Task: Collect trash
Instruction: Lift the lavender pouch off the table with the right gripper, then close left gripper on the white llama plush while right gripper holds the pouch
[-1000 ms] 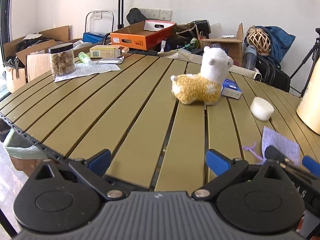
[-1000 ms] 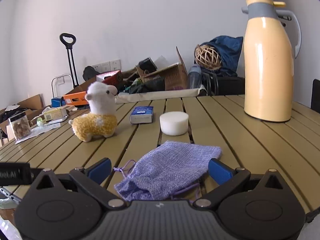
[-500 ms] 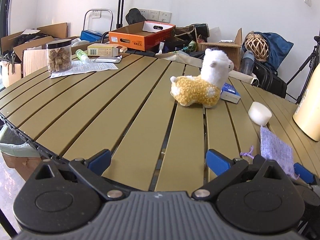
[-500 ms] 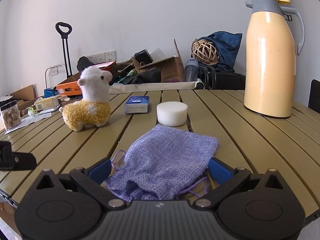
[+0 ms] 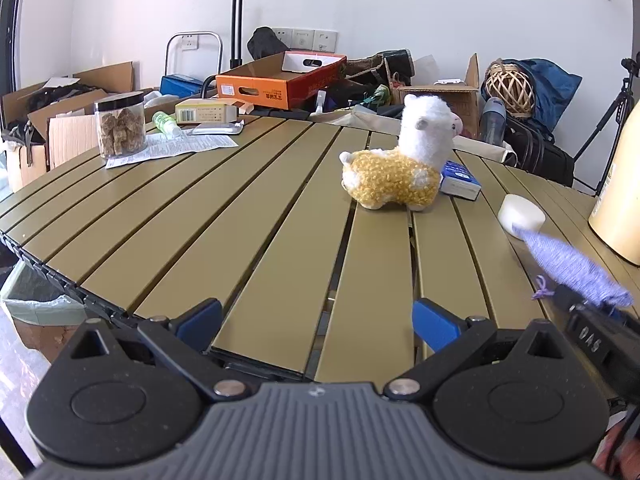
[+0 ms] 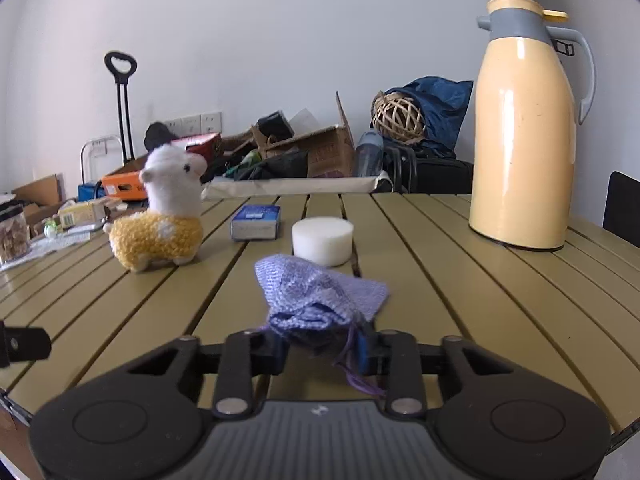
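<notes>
**Tongs closing on the purple pouch**

Right gripper (image 6: 322, 350) is closing its jaws on the mouth of the purple pouch (image 6: 320, 296), bunched above the slatted table (image 6: 460, 320). Left gripper (image 5: 316, 318) stands open and empty. Collecting seems only begun: the paper sheet (image 5: 172, 148) lies untouched, well apart.

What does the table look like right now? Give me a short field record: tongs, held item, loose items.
right tongs: closing on the purple mesh pouch, bunched between the pads
left tongs: open, nothing between them
pouch: front end raised off the slatted table
loose items: alpaca plush, blue box, white foam disc
upright: yellow thermos jug
</notes>
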Motion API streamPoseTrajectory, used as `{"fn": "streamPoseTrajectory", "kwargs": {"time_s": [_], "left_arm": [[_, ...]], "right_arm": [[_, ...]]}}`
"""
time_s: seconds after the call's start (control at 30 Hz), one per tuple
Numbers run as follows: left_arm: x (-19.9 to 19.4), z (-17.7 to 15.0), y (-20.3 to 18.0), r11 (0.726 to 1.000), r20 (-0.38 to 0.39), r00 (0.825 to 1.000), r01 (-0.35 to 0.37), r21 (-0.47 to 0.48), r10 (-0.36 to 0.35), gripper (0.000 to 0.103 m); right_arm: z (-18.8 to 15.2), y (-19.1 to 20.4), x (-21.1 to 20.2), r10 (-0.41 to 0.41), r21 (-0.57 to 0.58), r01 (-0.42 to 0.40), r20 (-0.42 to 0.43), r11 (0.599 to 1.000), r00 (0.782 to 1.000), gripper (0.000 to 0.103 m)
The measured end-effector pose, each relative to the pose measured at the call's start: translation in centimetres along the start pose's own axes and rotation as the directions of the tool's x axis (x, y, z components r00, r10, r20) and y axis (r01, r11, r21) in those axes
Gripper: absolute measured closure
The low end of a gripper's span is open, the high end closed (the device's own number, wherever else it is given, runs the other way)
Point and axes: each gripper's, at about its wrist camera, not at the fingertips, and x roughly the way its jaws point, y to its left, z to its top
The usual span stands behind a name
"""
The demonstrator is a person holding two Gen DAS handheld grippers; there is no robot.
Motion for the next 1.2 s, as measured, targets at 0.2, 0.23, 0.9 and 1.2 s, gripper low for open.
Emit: {"fn": "streamPoseTrajectory", "kwargs": {"time_s": [0.2, 0.23, 0.9, 1.2], "left_arm": [[0.5, 0.2, -1.0, 1.000, 0.001, 1.000, 0.004, 0.024, -0.005, 0.000], [0.7, 0.3, -1.2, 1.000, -0.001, 1.000, 0.012, 0.024, -0.012, 0.000], [6.5, 9.1, -8.3, 0.984, 0.111, 0.993, -0.053, 0.171, 0.034, 0.000], [11.0, 10.7, -11.0, 0.979, 0.098, 0.995, -0.044, 0.199, 0.025, 0.000]], "right_arm": [[0.9, -1.2, -1.2, 0.014, 0.015, -0.015, 0.073, 1.000, 0.997, 0.086], [1.0, -1.5, -1.3, 0.014, 0.026, -0.016, 0.078, 1.000, 0.997, 0.086], [2.2, -9.9, -2.7, -0.100, 0.208, 0.068, 0.149, 0.976, 0.984, 0.087], [1.6, -14.0, -2.9, -0.165, 0.247, 0.128, 0.135, 0.961, 0.977, 0.087]]}}
